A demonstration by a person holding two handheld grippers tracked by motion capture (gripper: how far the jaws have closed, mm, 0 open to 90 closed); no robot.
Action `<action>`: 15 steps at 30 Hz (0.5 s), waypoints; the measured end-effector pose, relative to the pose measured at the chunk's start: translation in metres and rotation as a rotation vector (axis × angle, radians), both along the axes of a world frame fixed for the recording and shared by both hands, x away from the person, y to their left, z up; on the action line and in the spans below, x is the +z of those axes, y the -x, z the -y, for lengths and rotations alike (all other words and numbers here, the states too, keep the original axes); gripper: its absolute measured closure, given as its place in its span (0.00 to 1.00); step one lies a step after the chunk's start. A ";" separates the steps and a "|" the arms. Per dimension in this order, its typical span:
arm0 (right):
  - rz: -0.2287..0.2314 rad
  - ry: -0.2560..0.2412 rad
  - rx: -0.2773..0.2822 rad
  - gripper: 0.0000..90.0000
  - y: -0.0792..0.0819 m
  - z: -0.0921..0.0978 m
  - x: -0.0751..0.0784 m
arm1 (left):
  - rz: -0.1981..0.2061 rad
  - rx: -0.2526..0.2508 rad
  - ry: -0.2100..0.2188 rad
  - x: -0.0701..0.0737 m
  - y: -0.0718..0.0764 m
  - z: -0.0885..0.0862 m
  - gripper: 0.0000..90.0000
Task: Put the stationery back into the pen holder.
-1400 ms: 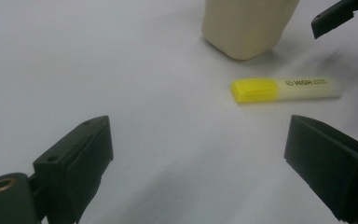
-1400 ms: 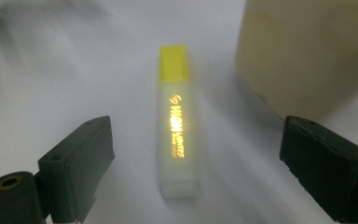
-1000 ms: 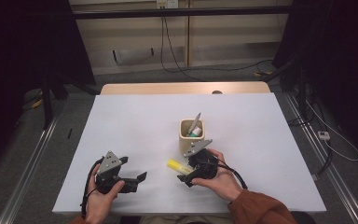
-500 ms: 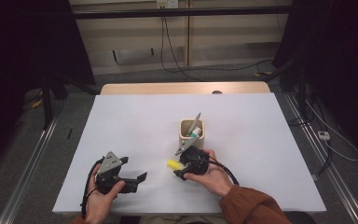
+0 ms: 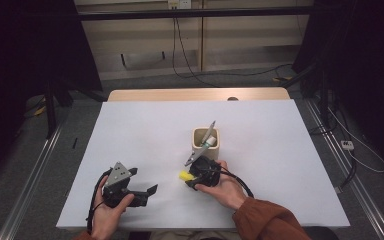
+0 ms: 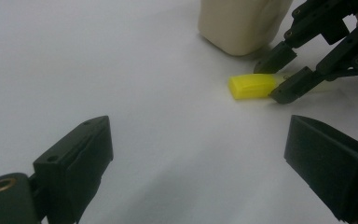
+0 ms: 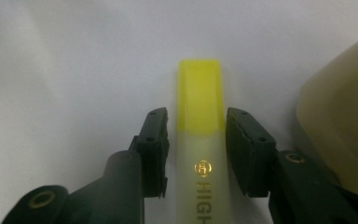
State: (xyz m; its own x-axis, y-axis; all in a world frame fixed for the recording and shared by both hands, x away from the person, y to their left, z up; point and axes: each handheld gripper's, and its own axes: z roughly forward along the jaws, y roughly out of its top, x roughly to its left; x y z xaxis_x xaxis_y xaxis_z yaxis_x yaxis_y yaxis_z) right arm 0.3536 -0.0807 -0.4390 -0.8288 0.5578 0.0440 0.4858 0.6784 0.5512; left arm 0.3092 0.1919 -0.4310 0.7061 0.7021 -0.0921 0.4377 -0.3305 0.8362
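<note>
A yellow highlighter (image 5: 184,176) lies flat on the white table (image 5: 280,150), just in front of a cream cup (image 5: 206,137) that holds a grey pen (image 5: 208,132). My right gripper (image 5: 187,181) is low over the highlighter, open. In the right gripper view its jaws stand on either side of the highlighter (image 7: 200,102) near the yellow cap, with thin gaps left. The left gripper view shows the highlighter (image 6: 251,86) between the right gripper (image 6: 269,81) jaws, under the cup (image 6: 242,23). My left gripper (image 5: 144,181) rests open on the table to the left, holding nothing.
The cup's rim (image 7: 345,130) stands close on the right of the right gripper. A wooden strip (image 5: 195,95) borders the table's far edge, with dark floor and cables beyond. White table surface stretches to the left, far and right.
My right gripper has shifted left and down along the table and now straddles the highlighter. The left gripper has stayed where it was.
</note>
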 end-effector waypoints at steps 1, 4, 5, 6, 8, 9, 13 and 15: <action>-0.006 -0.005 -0.010 0.69 0.000 0.000 0.000 | -0.001 -0.002 -0.001 0.000 0.000 0.000 0.09; 0.001 0.003 -0.006 0.72 0.000 -0.001 0.000 | 0.000 -0.003 -0.001 0.000 0.000 0.000 0.09; 0.002 0.004 -0.011 0.75 0.000 -0.001 0.000 | 0.001 -0.005 -0.001 0.000 0.000 0.000 0.09; 0.002 0.003 -0.019 0.75 0.001 -0.001 0.000 | 0.002 -0.005 -0.002 0.000 0.000 0.000 0.09; 0.004 0.006 -0.021 0.75 0.001 -0.001 0.000 | 0.001 -0.007 -0.005 0.000 0.000 0.000 0.09; 0.002 0.008 -0.017 0.75 0.000 -0.001 0.000 | 0.000 -0.007 -0.005 -0.001 0.000 0.000 0.09; 0.004 0.007 -0.018 0.75 0.001 -0.001 0.001 | -0.005 -0.004 -0.005 -0.001 -0.001 0.000 0.09; 0.005 0.006 -0.019 0.75 0.001 -0.001 0.001 | -0.005 -0.003 -0.007 -0.001 -0.001 -0.001 0.09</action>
State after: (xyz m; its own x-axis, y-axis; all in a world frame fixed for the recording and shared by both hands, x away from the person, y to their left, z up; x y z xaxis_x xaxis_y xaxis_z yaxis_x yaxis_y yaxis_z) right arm 0.3525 -0.0794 -0.4384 -0.8184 0.5734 0.0362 0.4956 0.6727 0.5495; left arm 0.3102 0.1925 -0.4319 0.7074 0.7009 -0.0913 0.4414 -0.3372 0.8316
